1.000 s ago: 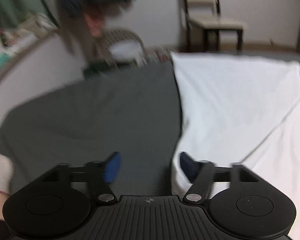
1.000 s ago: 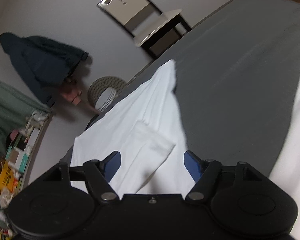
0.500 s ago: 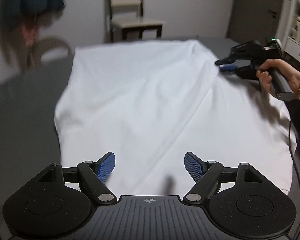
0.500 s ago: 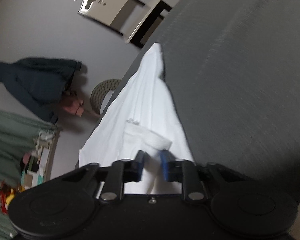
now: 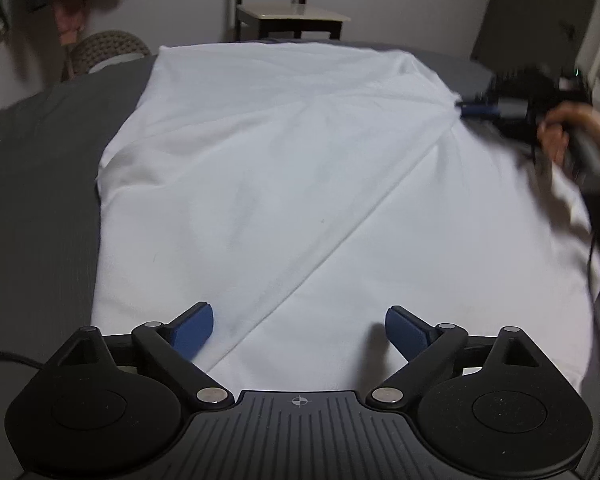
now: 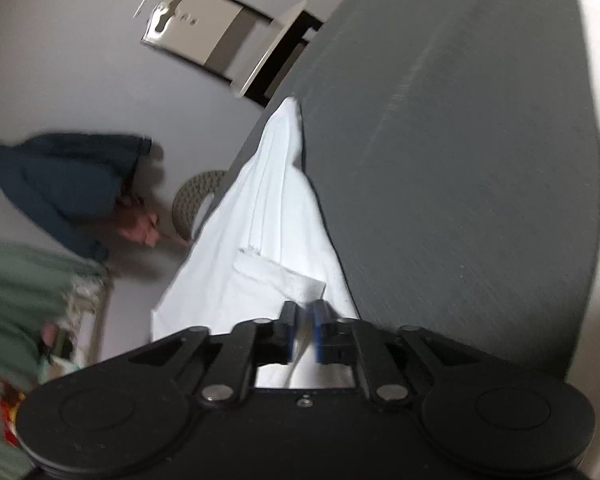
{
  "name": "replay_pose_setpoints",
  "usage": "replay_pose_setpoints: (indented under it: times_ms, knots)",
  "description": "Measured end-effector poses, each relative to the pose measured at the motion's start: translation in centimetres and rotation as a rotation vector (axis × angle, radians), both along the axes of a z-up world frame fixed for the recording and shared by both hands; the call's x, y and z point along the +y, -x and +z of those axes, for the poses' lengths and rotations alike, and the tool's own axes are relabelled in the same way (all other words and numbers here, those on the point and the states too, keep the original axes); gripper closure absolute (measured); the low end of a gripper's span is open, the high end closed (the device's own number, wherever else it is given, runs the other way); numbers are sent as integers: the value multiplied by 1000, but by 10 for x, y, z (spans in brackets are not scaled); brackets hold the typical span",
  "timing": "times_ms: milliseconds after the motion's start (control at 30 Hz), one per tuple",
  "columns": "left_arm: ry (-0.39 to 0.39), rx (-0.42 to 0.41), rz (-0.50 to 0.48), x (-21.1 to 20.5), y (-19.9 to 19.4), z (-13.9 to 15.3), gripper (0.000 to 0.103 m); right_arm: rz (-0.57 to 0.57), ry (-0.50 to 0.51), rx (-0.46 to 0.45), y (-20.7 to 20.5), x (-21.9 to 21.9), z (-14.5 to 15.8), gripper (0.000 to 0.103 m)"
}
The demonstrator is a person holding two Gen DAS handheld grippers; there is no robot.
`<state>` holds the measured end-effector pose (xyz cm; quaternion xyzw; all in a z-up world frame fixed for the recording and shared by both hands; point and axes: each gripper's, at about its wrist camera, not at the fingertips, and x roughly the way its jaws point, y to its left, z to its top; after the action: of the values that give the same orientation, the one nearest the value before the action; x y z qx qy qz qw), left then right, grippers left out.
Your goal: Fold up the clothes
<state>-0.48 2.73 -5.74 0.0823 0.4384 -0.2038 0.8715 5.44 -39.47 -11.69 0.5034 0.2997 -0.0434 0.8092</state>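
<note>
Your left gripper (image 5: 299, 326) sits nearest, its blue pads spread wide with nothing between them, poised low over the near edge of the white garment (image 5: 284, 184); that garment lies spread across the grey surface (image 5: 36, 208), with a long diagonal crease running from beside your left pad up toward the far right; at that far right edge your right gripper (image 5: 476, 109), blurred in your hand (image 5: 576, 136), pinches the cloth; from its own camera your right gripper (image 6: 303, 330) shows its pads drawn nearly together on a fold of the white garment (image 6: 260, 240), which runs away from the pads in a narrowing strip along the edge of the grey surface (image 6: 460, 200); beyond the cloth a chair (image 5: 288, 12) stands against the wall; to the far left sit a woven basket (image 5: 108, 50) and a dark hanging garment (image 6: 60, 184).
</note>
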Motion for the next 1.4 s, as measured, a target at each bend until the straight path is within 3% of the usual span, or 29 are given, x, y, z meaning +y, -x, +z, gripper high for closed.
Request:
replay_pose_setpoints:
  times_ms: [33,133,300,400,500,600,700,867,1033,1067,1133,1267,1400]
  knots:
    - [-21,-7,-4,-4,1,1,9,-19,36,-13,6,-3,10,61]
    - [-26,-25,20,-9,8,7,9,-96,204,-46,32,-8,45,37]
    - [87,-81,28,-18,25,27,9,-186,581,-86,84,-30,102,33]
    - [118,-86,-1,-28,29,33,9,-278,733,-36,98,-59,114,35]
    - [141,-84,-13,-35,29,32,9,-355,723,42,98,-107,106,48]
    - [168,-77,-15,-38,32,29,9,-399,676,87,88,-146,90,52]
    - [193,-68,-19,-40,40,28,9,-386,697,161,68,-171,75,59]
    - [145,-54,-67,-42,51,25,9,-348,767,305,37,-198,63,63]
    - [125,-56,-69,-35,54,26,9,-301,776,374,20,-214,58,84]
    - [130,-53,-58,-33,54,25,9,-295,765,374,18,-217,57,86]
    - [149,-45,-44,-30,53,24,9,-290,711,355,23,-225,53,101]
    - [178,-48,-30,-26,51,24,9,-292,616,206,48,-222,67,101]
    - [214,-76,-48,-26,47,31,9,-183,660,-3,74,-178,116,101]
